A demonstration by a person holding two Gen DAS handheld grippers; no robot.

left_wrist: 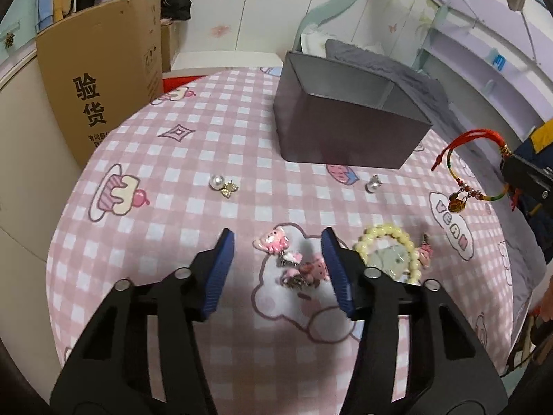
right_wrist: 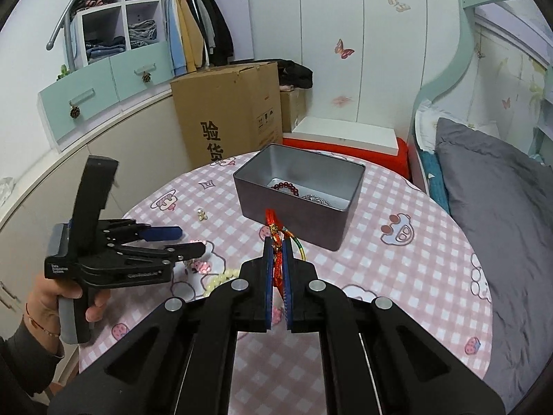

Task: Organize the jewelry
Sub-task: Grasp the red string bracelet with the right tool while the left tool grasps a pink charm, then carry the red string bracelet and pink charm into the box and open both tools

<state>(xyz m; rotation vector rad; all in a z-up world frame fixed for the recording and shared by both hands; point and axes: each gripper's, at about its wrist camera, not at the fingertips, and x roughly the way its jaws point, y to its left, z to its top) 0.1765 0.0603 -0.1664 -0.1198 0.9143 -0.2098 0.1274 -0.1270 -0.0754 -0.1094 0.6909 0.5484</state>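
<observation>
My right gripper (right_wrist: 276,242) is shut on a red and multicoloured cord bracelet (right_wrist: 274,230) and holds it above the table, short of the grey tin box (right_wrist: 297,193). The same bracelet (left_wrist: 463,180) hangs at the right in the left wrist view. The box (left_wrist: 345,128) holds a dark red bead bracelet (right_wrist: 285,186) and a silver chain (right_wrist: 319,200). My left gripper (left_wrist: 276,238) is open above pink cartoon charms (left_wrist: 293,259). A pale yellow bead bracelet (left_wrist: 390,252) lies by its right finger. Two pearl earrings (left_wrist: 223,183) (left_wrist: 373,183) lie farther off.
The round table has a pink checked cloth (left_wrist: 172,207). A cardboard box (left_wrist: 103,76) stands to the left behind it. A bed with grey bedding (right_wrist: 501,207) runs along the right. A red and white box (right_wrist: 349,138) sits behind the table.
</observation>
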